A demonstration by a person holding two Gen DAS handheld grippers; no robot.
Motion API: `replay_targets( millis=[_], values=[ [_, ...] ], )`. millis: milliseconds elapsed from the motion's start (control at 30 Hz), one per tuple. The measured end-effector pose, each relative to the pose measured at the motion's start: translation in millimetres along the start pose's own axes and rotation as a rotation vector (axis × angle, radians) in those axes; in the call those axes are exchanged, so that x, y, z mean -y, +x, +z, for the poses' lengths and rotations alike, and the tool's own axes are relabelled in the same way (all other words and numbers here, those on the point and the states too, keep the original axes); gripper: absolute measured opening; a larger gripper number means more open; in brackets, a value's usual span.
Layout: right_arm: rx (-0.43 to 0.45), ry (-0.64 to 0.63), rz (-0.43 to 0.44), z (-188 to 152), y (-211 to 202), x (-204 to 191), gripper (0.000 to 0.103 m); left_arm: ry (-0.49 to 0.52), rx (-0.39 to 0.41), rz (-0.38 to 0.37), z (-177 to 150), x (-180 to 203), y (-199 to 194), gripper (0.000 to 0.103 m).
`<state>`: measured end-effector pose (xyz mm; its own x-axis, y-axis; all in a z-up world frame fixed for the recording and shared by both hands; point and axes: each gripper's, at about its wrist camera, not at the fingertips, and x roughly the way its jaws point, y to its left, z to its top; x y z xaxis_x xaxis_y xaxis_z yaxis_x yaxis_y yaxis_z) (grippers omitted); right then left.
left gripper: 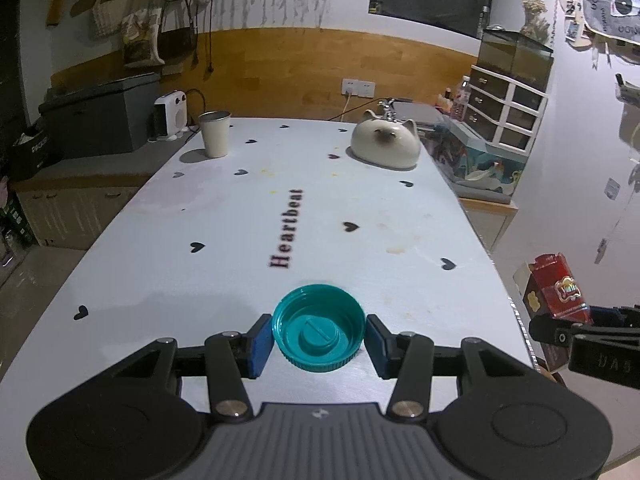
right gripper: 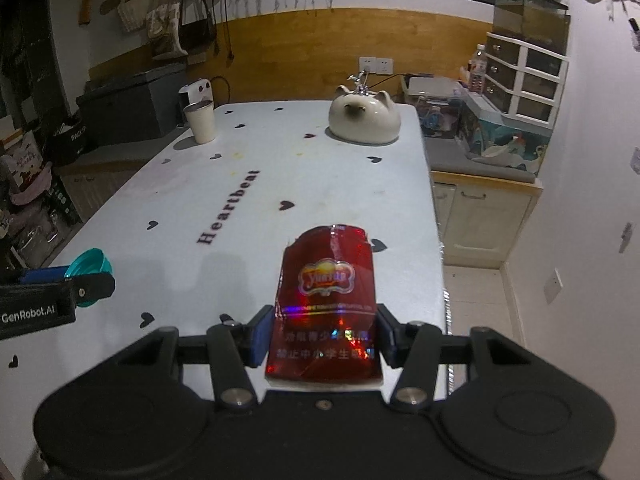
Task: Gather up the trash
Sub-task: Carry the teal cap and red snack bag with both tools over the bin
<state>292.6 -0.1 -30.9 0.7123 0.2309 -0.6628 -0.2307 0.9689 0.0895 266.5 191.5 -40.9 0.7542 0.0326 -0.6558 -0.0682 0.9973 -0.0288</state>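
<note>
The left gripper (left gripper: 319,342) is clenched on a teal plastic cap (left gripper: 319,328), its blue pads pressed against the rim on either side. The cap sits open side up, showing a ribbed outer wall and a raised round plug with a slot in the middle, and it is held clear above the near end of the worktop (left gripper: 200,280). The right gripper (right gripper: 322,334) is clamped on a crumpled red packet (right gripper: 326,300), pads against both long edges (the packet is glossy and throws rainbow glints). It carries a gold and orange logo near the middle, pale printed characters across its lower part, and a torn, ragged top edge. It too is held in the air, over the worktop's near right corner.

The worktop is white, dotted with small dark hearts and the word "Heartbeat", with a few yellowish stains. Towards its far end a pale cup (left gripper: 215,133) stands upright on the left and a cream cat-faced dome (left gripper: 386,144) rests on the right, well apart.
</note>
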Motion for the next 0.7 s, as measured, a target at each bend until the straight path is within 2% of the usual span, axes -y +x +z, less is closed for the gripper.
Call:
replay_targets(
  millis=[300, 700],
  values=[
    [0.026, 0.018, -0.028, -14, -29, 41, 0.053, 0.036, 0.005, -0.039, -2, 54, -7, 0.050],
    [0.028, 0.091, -0.076, -23, -43, 130, 0.053, 0.083, -0.009, -0.080, 3, 142, 8, 0.050]
  ],
)
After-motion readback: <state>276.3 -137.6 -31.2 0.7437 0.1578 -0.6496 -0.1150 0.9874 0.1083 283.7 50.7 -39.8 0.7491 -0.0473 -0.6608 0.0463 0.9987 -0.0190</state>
